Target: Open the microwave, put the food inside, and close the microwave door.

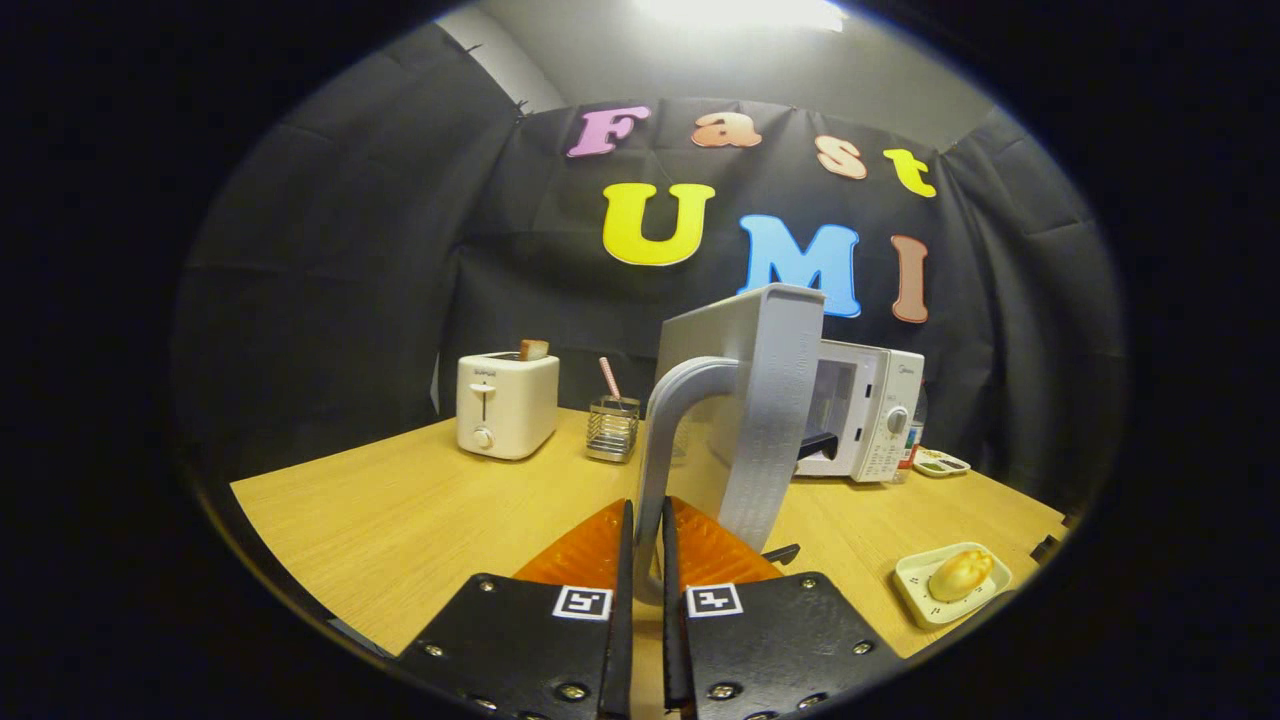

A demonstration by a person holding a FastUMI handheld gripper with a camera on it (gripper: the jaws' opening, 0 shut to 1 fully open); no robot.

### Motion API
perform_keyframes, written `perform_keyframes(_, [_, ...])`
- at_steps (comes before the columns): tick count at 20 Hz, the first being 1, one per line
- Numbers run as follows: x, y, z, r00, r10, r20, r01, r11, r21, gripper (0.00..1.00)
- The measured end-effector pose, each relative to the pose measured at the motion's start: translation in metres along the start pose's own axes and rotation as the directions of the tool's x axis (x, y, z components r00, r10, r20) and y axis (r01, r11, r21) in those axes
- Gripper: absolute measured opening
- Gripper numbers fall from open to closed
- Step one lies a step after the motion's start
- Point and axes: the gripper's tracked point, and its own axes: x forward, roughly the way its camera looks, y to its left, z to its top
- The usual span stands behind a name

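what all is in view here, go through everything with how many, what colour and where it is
microwave: one, white, far side of the table, door open
door handle: one, grey, between the fingers
food: one, pale yellow, on a small white dish, beside the gripper
toaster: one, white, bread sticking up, far corner
wire holder: one, metal, striped straw in it, beside the toaster
table: one, light wood
gripper: one, shut on door handle
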Motion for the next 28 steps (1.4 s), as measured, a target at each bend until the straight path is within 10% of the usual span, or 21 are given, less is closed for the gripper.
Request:
perform_keyframes(8, [-0.038, 0.007, 0.015, 0.988, 0.137, 0.068, -0.137, 0.991, -0.001, 0.13])
perform_keyframes(14, [-0.057, -0.085, 0.008, 0.988, 0.145, 0.051, -0.148, 0.987, 0.056, 0.13])
perform_keyframes(21, [-0.059, -0.205, -0.054, 0.991, 0.016, -0.136, 0.007, 0.986, 0.165, 0.90])
perform_keyframes(28, [-0.064, -0.281, -0.093, 0.967, -0.171, -0.189, 0.179, 0.984, 0.026, 0.97])
